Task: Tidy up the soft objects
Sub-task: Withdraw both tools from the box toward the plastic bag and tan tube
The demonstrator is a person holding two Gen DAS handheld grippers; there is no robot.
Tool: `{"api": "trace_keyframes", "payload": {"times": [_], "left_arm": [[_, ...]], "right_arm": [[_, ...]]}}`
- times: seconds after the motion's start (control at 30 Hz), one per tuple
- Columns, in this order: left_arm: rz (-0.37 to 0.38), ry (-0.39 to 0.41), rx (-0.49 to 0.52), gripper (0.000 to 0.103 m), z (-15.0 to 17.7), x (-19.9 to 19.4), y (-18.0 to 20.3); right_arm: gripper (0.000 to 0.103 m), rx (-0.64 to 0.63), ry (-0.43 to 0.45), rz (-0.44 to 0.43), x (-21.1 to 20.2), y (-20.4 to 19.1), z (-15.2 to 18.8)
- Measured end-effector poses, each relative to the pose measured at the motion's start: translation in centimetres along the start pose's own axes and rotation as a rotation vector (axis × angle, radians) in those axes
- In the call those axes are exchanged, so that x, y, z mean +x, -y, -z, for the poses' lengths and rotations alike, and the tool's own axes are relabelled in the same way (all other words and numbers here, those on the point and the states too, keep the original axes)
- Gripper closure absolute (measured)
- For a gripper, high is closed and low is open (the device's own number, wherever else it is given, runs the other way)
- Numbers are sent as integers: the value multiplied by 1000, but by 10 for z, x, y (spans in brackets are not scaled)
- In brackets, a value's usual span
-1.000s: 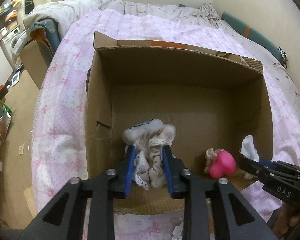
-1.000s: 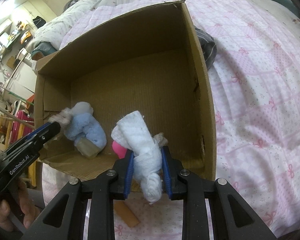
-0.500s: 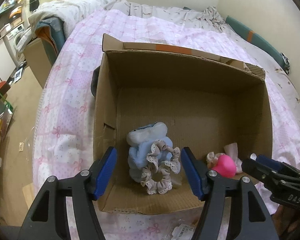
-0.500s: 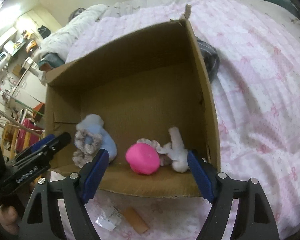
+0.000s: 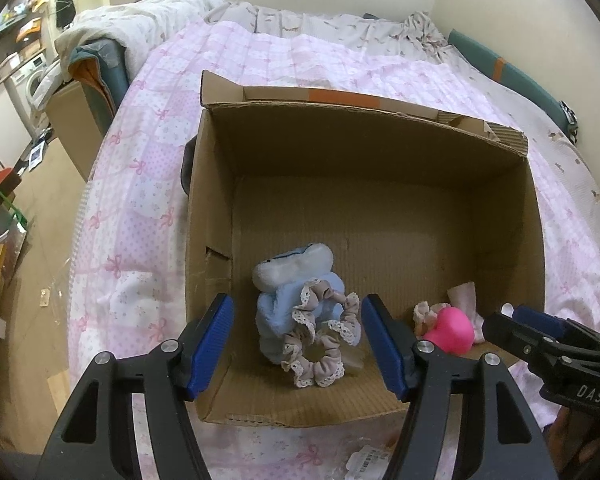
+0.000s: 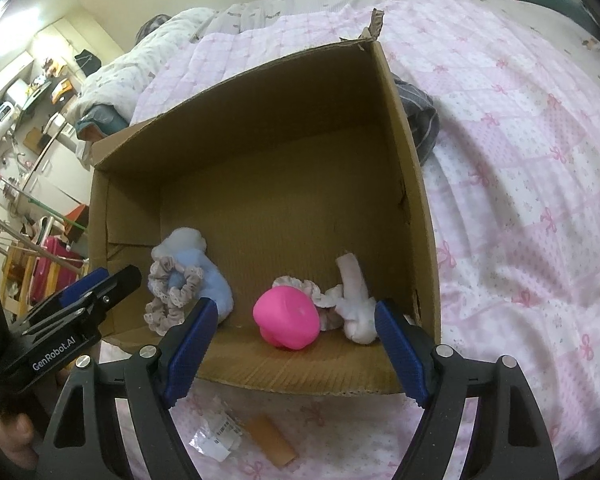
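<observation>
An open cardboard box [image 5: 364,148] [image 6: 416,184] lies on a pink quilted bed. Inside, at the near left, a beige lace scrunchie [image 5: 320,340] [image 6: 168,296] rests against a blue and white plush [image 5: 288,276] [image 6: 208,272]. At the near right lie a bright pink soft toy [image 5: 450,330] [image 6: 288,316], a second frilled scrunchie [image 6: 300,284] and a white cloth toy [image 6: 354,300]. My left gripper [image 5: 296,344] is open above the box's near edge, over the scrunchie. My right gripper [image 6: 296,350] is open too, holding nothing, in front of the pink toy.
On the quilt in front of the box lie a crumpled labelled wrapper [image 6: 216,438] and a small tan piece [image 6: 272,440]. A dark striped cloth [image 6: 420,120] sits behind the box's right side. Bedding is heaped at the bed's far end [image 5: 140,12]; floor and furniture lie to the left.
Both grippers opened: the left let go of the lace scrunchie, the right let go of the white cloth toy, and both things now lie in the box. Both grippers drew back.
</observation>
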State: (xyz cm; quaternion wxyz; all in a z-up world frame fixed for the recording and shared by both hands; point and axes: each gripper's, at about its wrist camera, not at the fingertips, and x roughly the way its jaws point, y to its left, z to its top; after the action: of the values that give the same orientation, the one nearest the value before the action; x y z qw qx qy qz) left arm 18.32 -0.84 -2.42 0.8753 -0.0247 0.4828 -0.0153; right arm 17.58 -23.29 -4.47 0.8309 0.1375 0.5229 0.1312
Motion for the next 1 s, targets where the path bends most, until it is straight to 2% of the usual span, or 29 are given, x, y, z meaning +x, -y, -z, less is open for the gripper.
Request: {"api": "trace_keyframes", "payload": {"times": [0.2,0.4,0.5,0.83,1.0], "left_arm": [[-10,21,-17,40,0,-11,-5],[18,-16,-65,40,6,-27,-16],[10,-12,-46,40,11,-39,-18],[-27,-25,-25,40,45,-61,-26],[-35,-43,-50,40,57,-65,-33]], "right_arm": [[18,-6,6,1,-4,-1,2],[18,0,23,4,-15,-1,8],[18,0,31,4,-23,-1,13],[18,21,36,25,-36,3,34],[18,12,29,24,-39,-1,47]]}}
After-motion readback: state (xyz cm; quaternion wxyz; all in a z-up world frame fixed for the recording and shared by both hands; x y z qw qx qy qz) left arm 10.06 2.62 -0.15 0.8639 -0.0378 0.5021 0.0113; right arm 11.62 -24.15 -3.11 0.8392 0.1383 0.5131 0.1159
